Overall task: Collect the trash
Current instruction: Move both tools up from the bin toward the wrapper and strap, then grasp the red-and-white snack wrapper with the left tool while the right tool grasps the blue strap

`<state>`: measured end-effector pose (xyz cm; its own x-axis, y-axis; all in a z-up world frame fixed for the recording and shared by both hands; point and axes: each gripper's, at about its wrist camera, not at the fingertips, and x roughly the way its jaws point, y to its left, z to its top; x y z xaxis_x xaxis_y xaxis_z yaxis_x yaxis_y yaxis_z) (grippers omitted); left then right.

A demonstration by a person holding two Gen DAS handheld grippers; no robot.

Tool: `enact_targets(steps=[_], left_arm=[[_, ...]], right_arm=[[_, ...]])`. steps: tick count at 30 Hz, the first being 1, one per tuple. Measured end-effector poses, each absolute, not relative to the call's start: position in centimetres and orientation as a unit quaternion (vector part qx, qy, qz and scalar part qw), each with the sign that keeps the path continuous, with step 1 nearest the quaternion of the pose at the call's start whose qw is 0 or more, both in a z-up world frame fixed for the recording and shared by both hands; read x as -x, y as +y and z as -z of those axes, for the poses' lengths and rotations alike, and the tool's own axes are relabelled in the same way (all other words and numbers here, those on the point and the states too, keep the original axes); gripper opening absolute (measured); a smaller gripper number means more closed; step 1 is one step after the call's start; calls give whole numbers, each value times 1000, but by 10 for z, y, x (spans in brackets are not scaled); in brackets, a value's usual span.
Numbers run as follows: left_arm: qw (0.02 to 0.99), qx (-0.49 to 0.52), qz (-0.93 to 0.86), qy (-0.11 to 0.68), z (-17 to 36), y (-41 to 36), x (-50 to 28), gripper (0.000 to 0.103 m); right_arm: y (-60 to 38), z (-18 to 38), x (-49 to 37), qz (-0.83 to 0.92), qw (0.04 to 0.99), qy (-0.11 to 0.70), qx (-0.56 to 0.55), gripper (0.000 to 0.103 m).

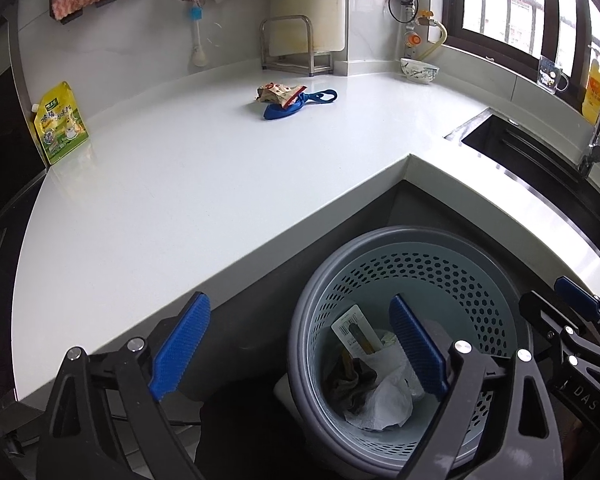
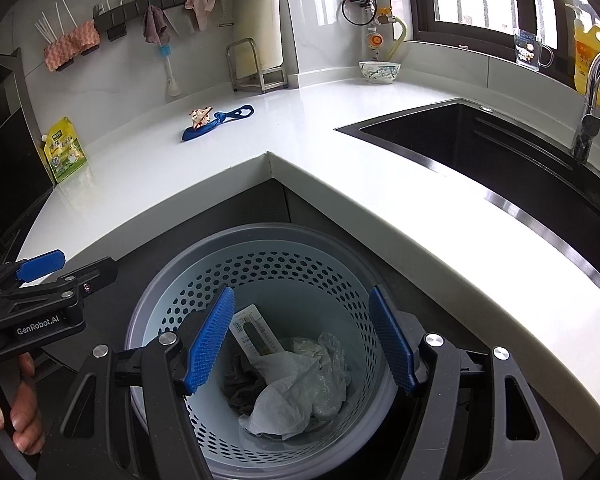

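While both wide-open, empty: right gripper (image 2: 300,344) over bin (image 2: 256,240), left gripper (image 1: 300,352) at bin's edge; wrapper (image 1: 278,93), maybe foil, on counter (image 1: 180,184).

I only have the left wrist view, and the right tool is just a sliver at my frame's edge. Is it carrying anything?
Observer: No. The right tool is open above the bin, with nothing between its fingers.
Operator: Part of the bin's inside is blocked for me. What lies on its right side?
Observer: A crumpled clear plastic bag, resting against the white paper.
Operator: I barely see the sink. Any trash in it?
Observer: None in the part of the sink that shows; its near side is hidden by the counter edge.
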<state>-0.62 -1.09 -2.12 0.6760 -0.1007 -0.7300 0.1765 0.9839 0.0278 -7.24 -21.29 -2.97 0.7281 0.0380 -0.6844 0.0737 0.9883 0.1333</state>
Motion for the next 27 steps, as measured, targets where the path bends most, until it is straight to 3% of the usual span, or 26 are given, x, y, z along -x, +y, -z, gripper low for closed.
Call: enact_targets(steps=[17, 27], left_arm=[[934, 26, 25, 354, -39, 13, -110, 94], [924, 47, -14, 380, -35, 9, -221, 94]], right_arm=[[-214, 7, 11, 10, 934, 353, -47, 69], [-220, 13, -39, -13, 928, 368, -59, 70]])
